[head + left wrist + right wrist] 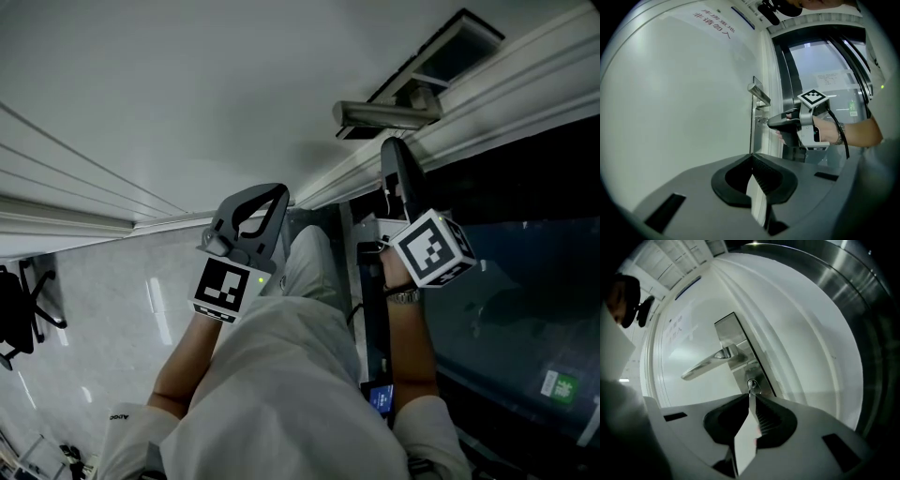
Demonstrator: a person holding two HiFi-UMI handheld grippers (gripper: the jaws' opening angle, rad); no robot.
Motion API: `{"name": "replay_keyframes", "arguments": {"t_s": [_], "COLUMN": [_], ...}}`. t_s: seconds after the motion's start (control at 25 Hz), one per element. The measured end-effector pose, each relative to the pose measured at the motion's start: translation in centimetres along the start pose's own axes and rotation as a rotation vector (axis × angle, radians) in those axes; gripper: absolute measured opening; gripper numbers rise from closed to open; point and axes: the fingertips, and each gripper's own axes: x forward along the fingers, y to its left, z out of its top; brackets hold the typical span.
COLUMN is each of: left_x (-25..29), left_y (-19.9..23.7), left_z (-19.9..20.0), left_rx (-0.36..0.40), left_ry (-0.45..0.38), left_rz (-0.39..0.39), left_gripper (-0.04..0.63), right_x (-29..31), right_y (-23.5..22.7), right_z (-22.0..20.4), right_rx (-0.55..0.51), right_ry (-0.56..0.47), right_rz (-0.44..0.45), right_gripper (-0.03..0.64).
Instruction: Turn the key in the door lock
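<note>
**Right hand-held gripper closed on the key in the door lock**

Head view: The white door (187, 103) filled the upper left. Its lever handle (386, 114) stuck out near the door's edge. The right hand-held gripper (390, 148) reached to the door just below that handle. Its marker cube (432, 246) sat just above a wristwatch (404, 296). The left hand-held gripper (274, 197) was well apart from the right one, to its left. It was near the door face, though whether it touched the door could not be told. A dark glass panel (525, 281) lay on the right, and a pale tiled floor (103, 309) showed at lower left.

Left gripper view: This hand-held gripper's jaws met at their tips with nothing between them, and they faced bare door. Farther along the door, the tip of the right hand-held gripper met the lock just under the lever handle. The key was too small to make out there. Red lettering (715, 22) ran across the door near its top.

Right gripper view: The key (751, 386) sat in the keyhole of the steel lock plate (733, 333), just below the lever handle, which pointed left. The jaws were closed on the key's head, one tip on either side of it. The head showed edge-on as a thin line running back between the pads.
</note>
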Motion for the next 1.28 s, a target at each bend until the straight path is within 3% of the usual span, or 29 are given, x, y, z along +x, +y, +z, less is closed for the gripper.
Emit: {"name": "replay_keyframes", "arguments": {"t_s": [0.16, 0.32, 0.52, 0.72, 0.96, 1.08, 1.28], "left_x": [-0.2, -0.6, -1.2, -2.4, -4.3, -4.4, -4.4], "left_y": [-0.3, -0.9, -2.2, -2.9, -1.7, -1.2, -0.8], "left_z": [-0.7, -1.0, -3.7, -5.5, -6.6, -6.7, -6.2], "left_rx": [0.005, 0.056, 0.029, 0.031, -0.015, 0.0, 0.017], "left_ry": [-0.004, -0.017, 0.06, 0.073, 0.075, 0.074, 0.063], "left_rz": [-0.004, -0.031, -0.071, -0.096, -0.062, -0.047, -0.03], "left_gripper": [0.008, 0.008, 0.008, 0.008, 0.008, 0.008, 0.008], "right_x": [-1.7, -3.6, -6.3, -7.7, -8.7, -8.6, -8.3], "right_y": [-0.5, -0.3, 1.3, 1.3, 1.6, 2.3, 4.1], "right_z": [-2.7, -5.0, -6.3, -8.9, -11.7, -13.3, -15.2], "right_rx": [-0.116, -0.216, -0.347, -0.364, -0.367, -0.344, -0.397], "right_ry": [-0.003, -0.038, -0.154, -0.1, -0.038, -0.005, 0.035], "right_rz": [-0.067, -0.1, -0.088, -0.089, -0.08, -0.059, -0.016], "right_gripper": [0.025, 0.025, 0.003, 0.002, 0.002, 0.002, 0.002]}}
